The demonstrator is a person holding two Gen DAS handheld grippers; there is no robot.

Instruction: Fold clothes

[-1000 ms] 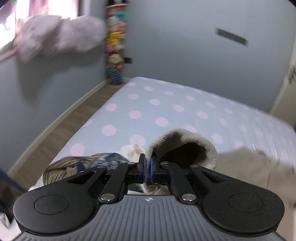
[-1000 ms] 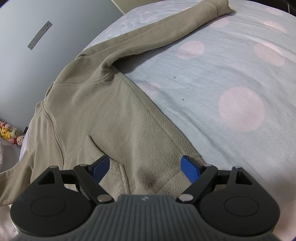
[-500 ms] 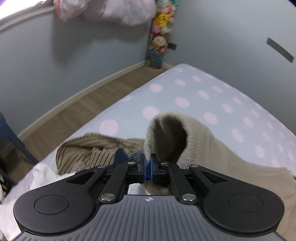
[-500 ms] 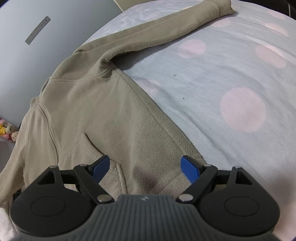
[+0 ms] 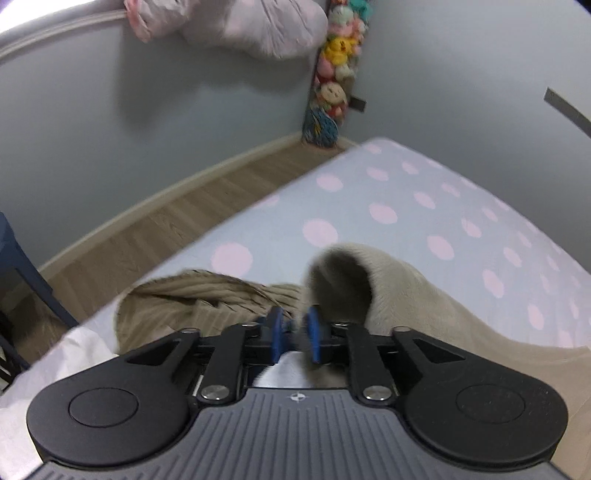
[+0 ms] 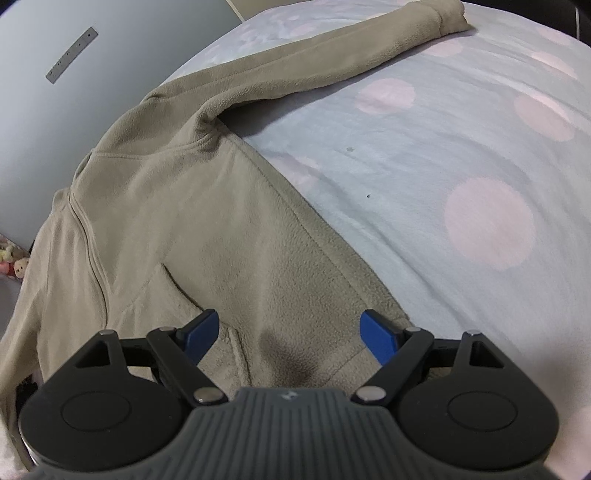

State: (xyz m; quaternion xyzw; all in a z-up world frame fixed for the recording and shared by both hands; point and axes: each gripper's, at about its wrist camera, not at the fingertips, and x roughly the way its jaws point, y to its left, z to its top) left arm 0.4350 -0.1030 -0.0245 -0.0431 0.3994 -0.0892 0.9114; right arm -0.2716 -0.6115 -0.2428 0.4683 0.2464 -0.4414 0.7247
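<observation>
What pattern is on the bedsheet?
Pale blue bedsheet with pink polka dots; clearest in the right wrist view.

Pale grey-blue walls (image 5: 110, 122) meet in a corner where a column of colourful plush toys (image 5: 330, 74) hangs down to the floor. A pale skirting board (image 5: 177, 188) runs along light wood-look flooring (image 5: 155, 236). The bed (image 5: 388, 184) wears a light blue sheet with pink dots — it fills most of both views. Bright light enters at the upper left, beside a pink fluffy bundle (image 5: 258, 26). A dark blue furniture leg (image 5: 22, 258) stands at the left edge — a grey strip (image 6: 72, 54) is fixed on the wall.

Beige fleece sleeve cuff (image 5: 343, 273) just beyond the left gripper (image 5: 294, 334) (jaws just opening).
</observation>
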